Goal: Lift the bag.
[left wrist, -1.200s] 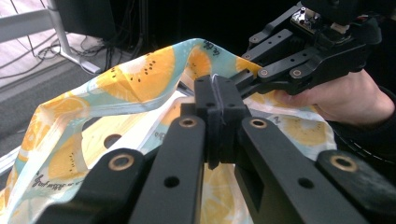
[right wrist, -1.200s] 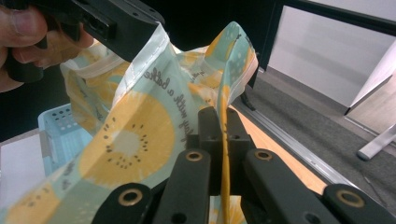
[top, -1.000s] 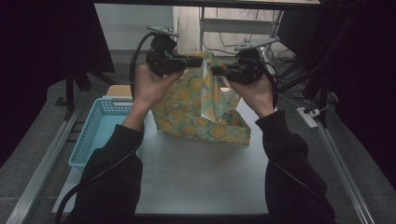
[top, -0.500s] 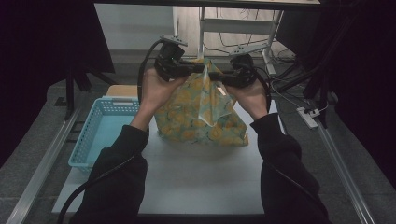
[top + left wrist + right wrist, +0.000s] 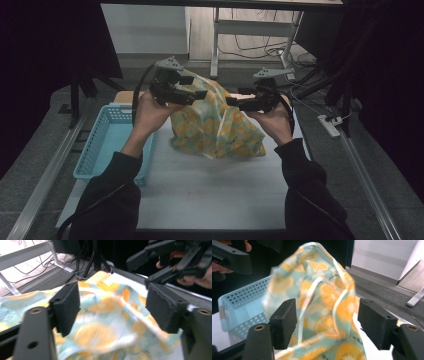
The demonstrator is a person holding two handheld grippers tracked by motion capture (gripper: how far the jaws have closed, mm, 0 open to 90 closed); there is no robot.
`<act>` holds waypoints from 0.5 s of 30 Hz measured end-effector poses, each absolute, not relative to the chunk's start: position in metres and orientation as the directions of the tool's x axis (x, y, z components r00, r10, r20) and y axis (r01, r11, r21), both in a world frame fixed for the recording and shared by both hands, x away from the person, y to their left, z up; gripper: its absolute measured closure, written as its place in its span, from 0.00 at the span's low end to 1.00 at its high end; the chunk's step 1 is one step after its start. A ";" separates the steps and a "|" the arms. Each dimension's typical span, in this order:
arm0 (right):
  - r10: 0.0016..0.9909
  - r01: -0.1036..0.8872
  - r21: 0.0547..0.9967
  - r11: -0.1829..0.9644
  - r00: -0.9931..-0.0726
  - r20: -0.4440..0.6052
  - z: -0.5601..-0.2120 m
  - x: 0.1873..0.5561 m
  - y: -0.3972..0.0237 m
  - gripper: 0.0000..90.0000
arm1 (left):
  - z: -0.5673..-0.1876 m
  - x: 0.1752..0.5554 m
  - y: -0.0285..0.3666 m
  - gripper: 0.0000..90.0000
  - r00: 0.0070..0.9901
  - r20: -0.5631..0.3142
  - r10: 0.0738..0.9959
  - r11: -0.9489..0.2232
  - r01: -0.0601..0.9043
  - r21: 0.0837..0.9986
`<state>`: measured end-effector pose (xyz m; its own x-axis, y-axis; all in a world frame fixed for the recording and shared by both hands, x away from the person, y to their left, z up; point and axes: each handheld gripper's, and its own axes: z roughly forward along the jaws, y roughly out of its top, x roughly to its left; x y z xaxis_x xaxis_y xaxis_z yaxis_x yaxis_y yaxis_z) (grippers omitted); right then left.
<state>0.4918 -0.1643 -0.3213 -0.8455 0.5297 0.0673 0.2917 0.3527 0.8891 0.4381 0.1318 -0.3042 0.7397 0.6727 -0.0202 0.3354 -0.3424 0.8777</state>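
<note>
- The place looked like a lab or test room set up for recording, not a home.
- A white table stood on grey carpet, with metal rails running along the floor on both sides of it.
- Beyond the grippers, loose cables lay on the floor around a bare metal stand.
- A white power strip lay on the carpet, out past the right gripper.
- Dark screens or curtains closed off both sides.
- A pale blue perforated basket sat on the table, below and to the outside of the left gripper.
</note>
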 end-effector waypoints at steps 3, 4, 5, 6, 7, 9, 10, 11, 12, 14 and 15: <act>0.533 0.288 0.888 0.359 -0.844 0.058 -0.328 0.488 -0.168 0.31 | -0.312 0.431 0.137 0.22 0.740 -0.024 0.673 -0.345 0.341 0.874; 0.533 0.288 0.888 0.359 -0.844 0.059 -0.330 0.487 -0.168 0.30 | -0.315 0.429 0.139 0.20 0.737 -0.030 0.675 -0.339 0.345 0.875; 0.533 0.287 0.888 0.359 -0.844 0.057 -0.332 0.486 -0.169 0.29 | -0.317 0.428 0.141 0.18 0.737 -0.042 0.675 -0.329 0.351 0.876; 0.533 0.287 0.888 0.359 -0.844 0.058 -0.333 0.485 -0.169 0.28 | -0.320 0.426 0.143 0.18 0.739 -0.049 0.672 -0.324 0.353 0.878; 0.531 0.287 0.887 0.361 -0.845 0.058 -0.334 0.484 -0.170 0.27 | -0.322 0.424 0.144 0.18 0.739 -0.055 0.671 -0.321 0.357 0.877; 0.529 0.291 0.887 0.358 -0.846 0.064 -0.337 0.483 -0.170 0.26 | -0.326 0.422 0.147 0.15 0.737 -0.060 0.674 -0.319 0.363 0.875; 0.527 0.290 0.886 0.361 -0.847 0.063 -0.338 0.482 -0.170 0.26 | -0.329 0.420 0.148 0.15 0.738 -0.060 0.672 -0.321 0.364 0.874; 0.526 0.289 0.887 0.361 -0.848 0.062 -0.339 0.481 -0.170 0.25 | -0.330 0.419 0.148 0.14 0.738 -0.065 0.672 -0.319 0.367 0.873; 0.525 0.290 0.887 0.359 -0.849 0.065 -0.340 0.481 -0.170 0.25 | -0.332 0.418 0.149 0.13 0.736 -0.067 0.674 -0.317 0.370 0.873; 0.521 0.289 0.887 0.359 -0.851 0.066 -0.342 0.478 -0.170 0.24 | -0.336 0.415 0.152 0.12 0.737 -0.076 0.672 -0.315 0.377 0.871; 0.519 0.289 0.888 0.358 -0.852 0.068 -0.343 0.478 -0.171 0.23 | -0.338 0.414 0.152 0.12 0.733 -0.075 0.676 -0.316 0.381 0.869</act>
<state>0.4776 -0.1706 -0.3429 -0.8518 0.5195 0.0677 0.2886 0.3575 0.8882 0.4139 0.1522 -0.3376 0.7327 0.6764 -0.0752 0.3806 -0.3155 0.8692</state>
